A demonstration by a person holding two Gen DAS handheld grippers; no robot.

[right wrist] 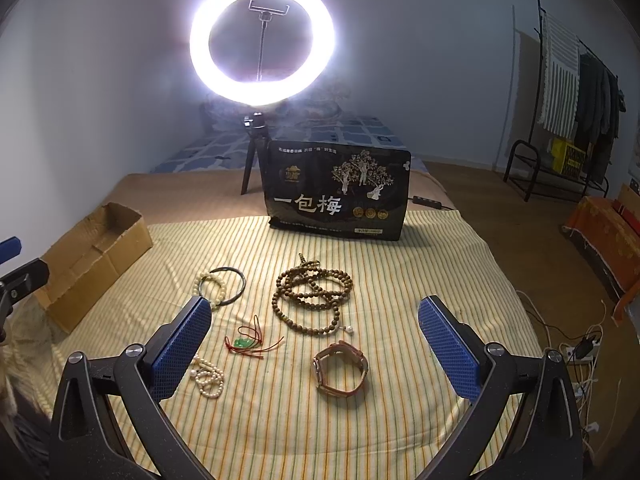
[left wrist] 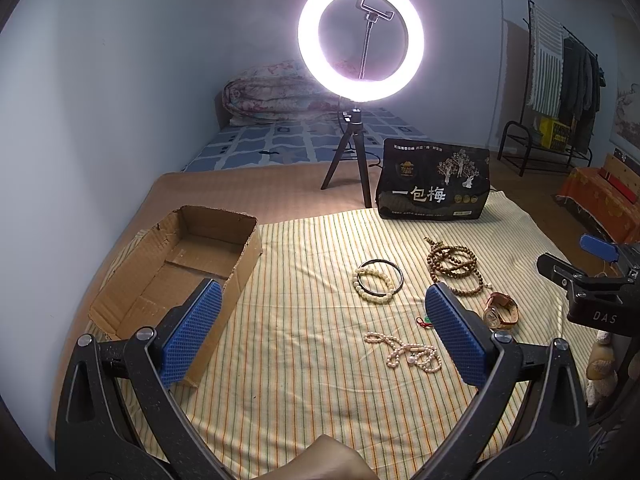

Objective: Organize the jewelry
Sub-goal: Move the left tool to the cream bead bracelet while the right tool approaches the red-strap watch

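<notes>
Jaws wide; watch (right wrist: 340,372) on edge

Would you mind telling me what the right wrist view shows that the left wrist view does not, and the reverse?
Only the right wrist view shows the whole green pendant on red cord, the power strip and cables on the floor, and the open right gripper. Only the left wrist view shows the cardboard box's bare interior and the open left gripper. Both show the watch, wooden beads, pearl necklace and ring light.

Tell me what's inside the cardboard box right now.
The cardboard box shows only bare cardboard floor; no jewelry is visible in it. Its near corner is hidden behind the left gripper's finger pad, so that part cannot be checked.
</notes>
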